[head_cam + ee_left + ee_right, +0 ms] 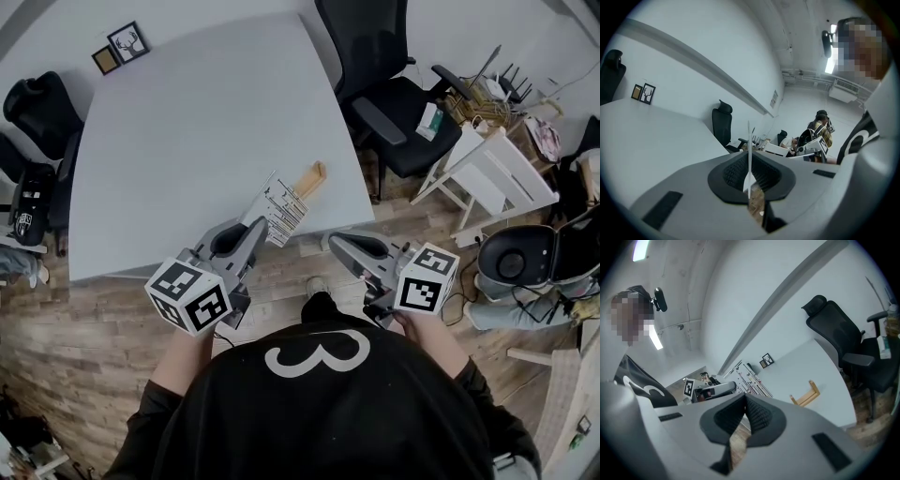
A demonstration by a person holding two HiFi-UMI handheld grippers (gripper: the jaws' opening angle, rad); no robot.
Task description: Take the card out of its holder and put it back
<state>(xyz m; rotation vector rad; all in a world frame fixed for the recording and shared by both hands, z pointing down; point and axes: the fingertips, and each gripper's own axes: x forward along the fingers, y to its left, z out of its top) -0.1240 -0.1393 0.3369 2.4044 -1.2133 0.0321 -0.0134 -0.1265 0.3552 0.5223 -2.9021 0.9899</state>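
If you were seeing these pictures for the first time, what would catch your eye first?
The white printed card stands out first, pinched in the left gripper over the near edge of the grey table. Just beyond it the small wooden holder sits empty on the table, and the right gripper is shut on nothing.

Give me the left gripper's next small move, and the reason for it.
Probably carry the card toward the wooden holder and line its edge up above it. The left gripper is shut on the card, which is out of the holder, and the holder sits empty on the table.
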